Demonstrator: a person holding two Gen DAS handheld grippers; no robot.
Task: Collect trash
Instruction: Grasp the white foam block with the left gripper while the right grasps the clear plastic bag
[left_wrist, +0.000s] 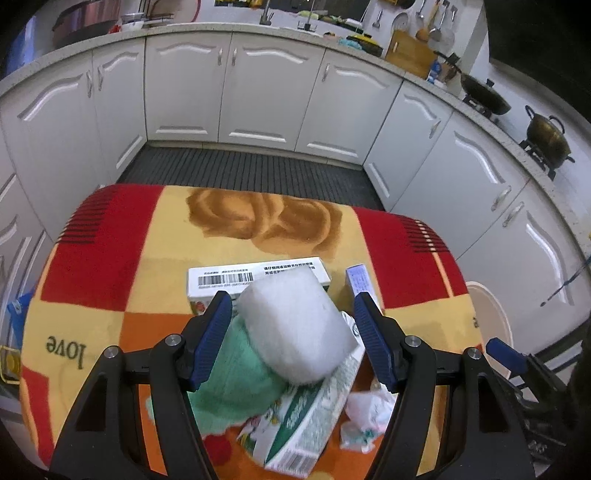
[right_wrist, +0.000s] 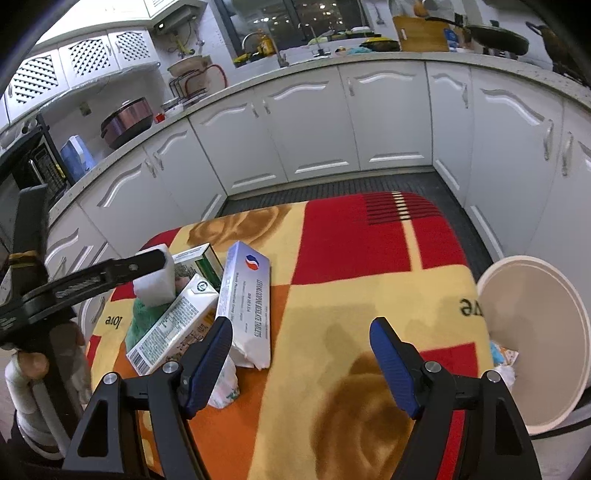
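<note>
A: Where's the white foam block (left_wrist: 295, 321)?

B: Atop the pile on the blanket-covered table (left_wrist: 110, 266), between the left gripper (left_wrist: 295, 339)'s spread pads, untouched as far as I can see.

A: Handling?

B: Likely light and squashy; pinch its flat sides gently.

A: Right gripper (right_wrist: 303, 365)?

B: Jaws apart, empty, beside the tablet box (right_wrist: 247, 295); white bin (right_wrist: 535, 332) just right.

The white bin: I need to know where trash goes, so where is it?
In the right wrist view the white bin stands at the right edge of the blanket-covered table, right of the right hand-held gripper; some trash already lies inside.
</note>
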